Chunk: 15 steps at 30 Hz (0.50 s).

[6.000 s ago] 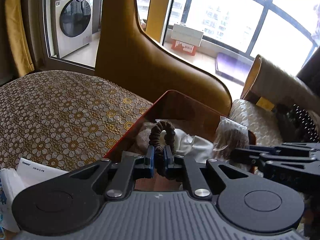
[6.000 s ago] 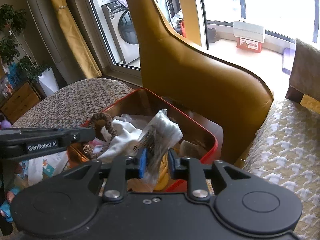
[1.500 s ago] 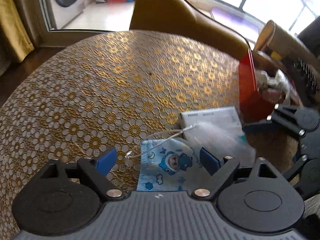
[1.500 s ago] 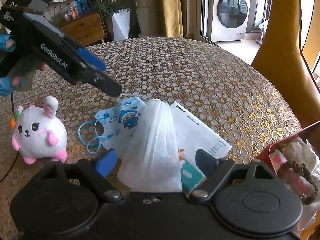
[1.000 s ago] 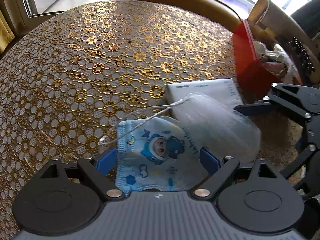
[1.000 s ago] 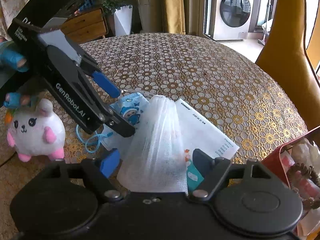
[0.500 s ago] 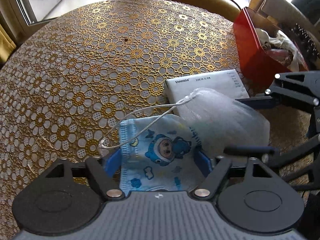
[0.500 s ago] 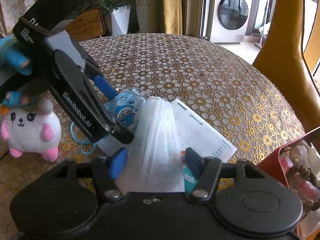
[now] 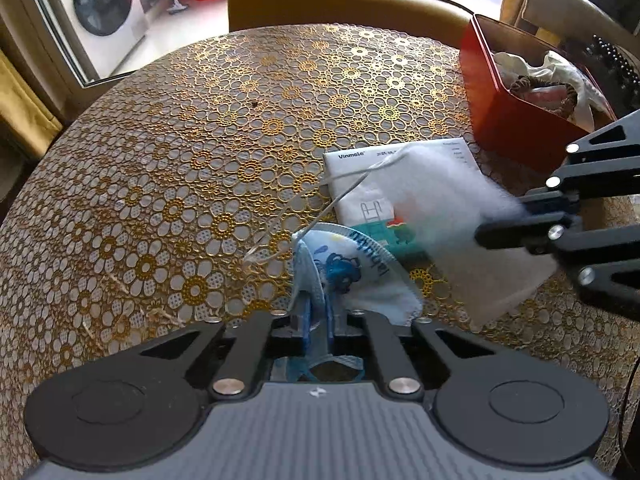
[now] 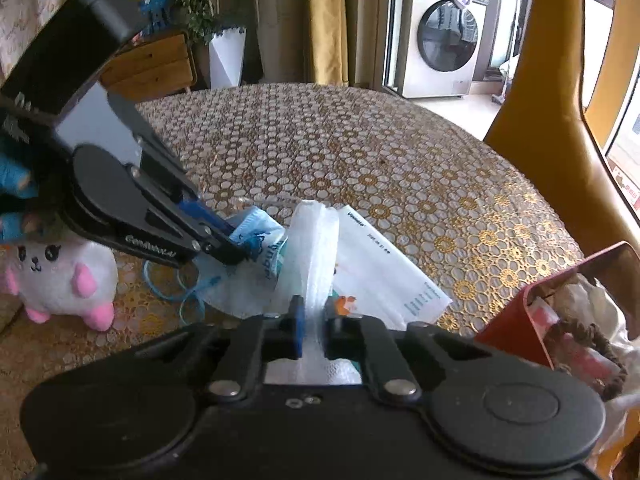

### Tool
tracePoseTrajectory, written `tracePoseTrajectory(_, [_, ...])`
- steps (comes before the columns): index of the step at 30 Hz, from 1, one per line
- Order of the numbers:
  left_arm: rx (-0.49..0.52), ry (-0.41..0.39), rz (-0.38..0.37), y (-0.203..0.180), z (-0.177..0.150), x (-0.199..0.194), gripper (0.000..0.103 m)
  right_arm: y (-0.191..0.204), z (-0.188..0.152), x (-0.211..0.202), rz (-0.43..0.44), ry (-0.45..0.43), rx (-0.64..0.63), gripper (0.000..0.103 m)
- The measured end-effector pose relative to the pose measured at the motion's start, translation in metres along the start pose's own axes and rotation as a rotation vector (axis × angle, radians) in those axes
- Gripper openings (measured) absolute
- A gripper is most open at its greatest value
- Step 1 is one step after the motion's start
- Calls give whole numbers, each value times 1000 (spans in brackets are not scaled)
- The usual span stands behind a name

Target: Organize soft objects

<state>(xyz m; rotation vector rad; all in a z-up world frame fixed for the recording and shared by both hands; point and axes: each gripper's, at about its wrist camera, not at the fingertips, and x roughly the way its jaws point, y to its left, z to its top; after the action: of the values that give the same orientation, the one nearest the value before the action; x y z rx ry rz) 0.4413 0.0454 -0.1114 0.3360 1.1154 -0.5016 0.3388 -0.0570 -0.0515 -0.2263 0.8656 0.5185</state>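
My left gripper (image 9: 316, 312) is shut on a blue cartoon face mask (image 9: 352, 268), pinching it into a fold just above the table; it shows from the side in the right wrist view (image 10: 236, 246). My right gripper (image 10: 310, 320) is shut on a white mesh pouch (image 10: 314, 252), seen in the left wrist view (image 9: 452, 216) lifted off a white packet (image 9: 360, 188). A red box (image 9: 508, 108) with a brown scrunchie and white cloths stands at the right.
A white bunny plush (image 10: 60, 276) sits on the table (image 9: 180, 160) left of the mask. A tan chair (image 10: 560, 80) stands behind the table. A washing machine (image 10: 440, 48) is far behind.
Both grippers have closed from open: the left on the face mask, the right on the mesh pouch. Both items are bunched and slightly lifted.
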Motion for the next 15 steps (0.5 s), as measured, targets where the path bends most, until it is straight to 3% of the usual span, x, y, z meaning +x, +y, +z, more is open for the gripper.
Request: tracePoseTrajectory(15, [-90, -119, 45, -29, -11, -76, 3, -20, -20, -76, 28, -112, 96, 4])
